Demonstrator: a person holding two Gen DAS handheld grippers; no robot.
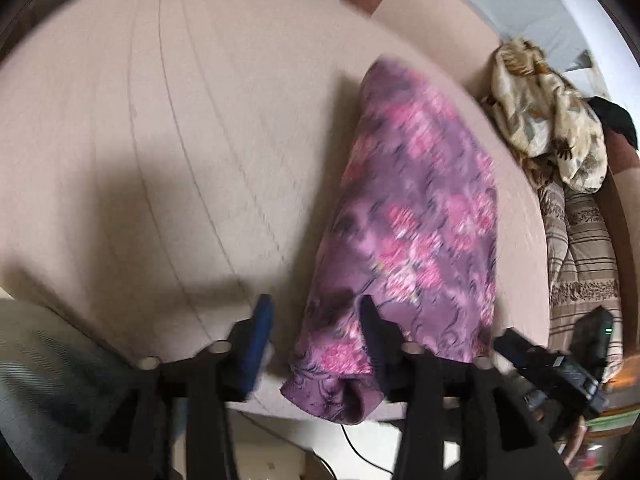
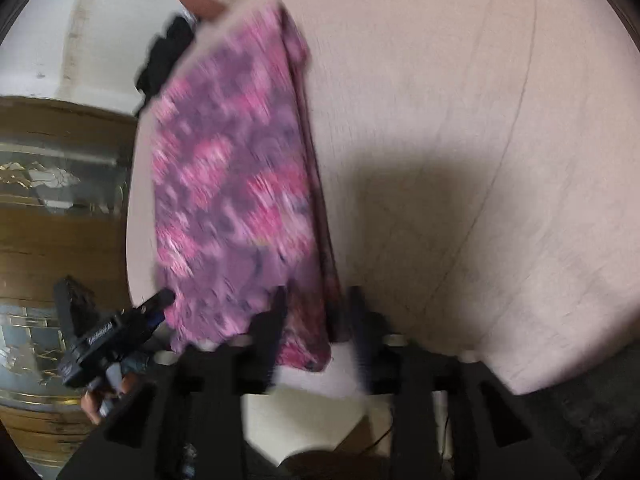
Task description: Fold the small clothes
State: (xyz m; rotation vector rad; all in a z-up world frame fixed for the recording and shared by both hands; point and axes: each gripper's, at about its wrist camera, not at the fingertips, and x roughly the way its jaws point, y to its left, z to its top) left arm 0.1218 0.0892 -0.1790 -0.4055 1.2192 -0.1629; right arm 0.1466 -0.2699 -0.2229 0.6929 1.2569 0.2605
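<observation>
— Two grippers are working one garment, going by the left wrist view. The left gripper [image 1: 316, 316] is standing released, its fingers spread wide either side of the near edge of the purple floral cloth [image 1: 416, 216], which is lying folded into a long strip on the beige table [image 1: 160, 140], running from six o'clock up toward one o'clock.

— And the heap at two o'clock?

— That is a crumpled cream printed garment [image 1: 552, 120], waiting well apart from the strip, I'd guess. No basket or bin is showing anywhere.

— The right wrist view?

— Blurred, so things are moving. The right gripper [image 2: 318, 320] is reaching over the cloth's near right corner [image 2: 236, 184]; its fingers look parted with fabric between them, but whether they are pinching it I cannot tell. The left gripper is showing at eight o'clock [image 2: 160, 304].

— Which step, then?

— Probably the crosswise fold. Both would need to be clamping the near corners and carrying them toward twelve o'clock, level.
</observation>
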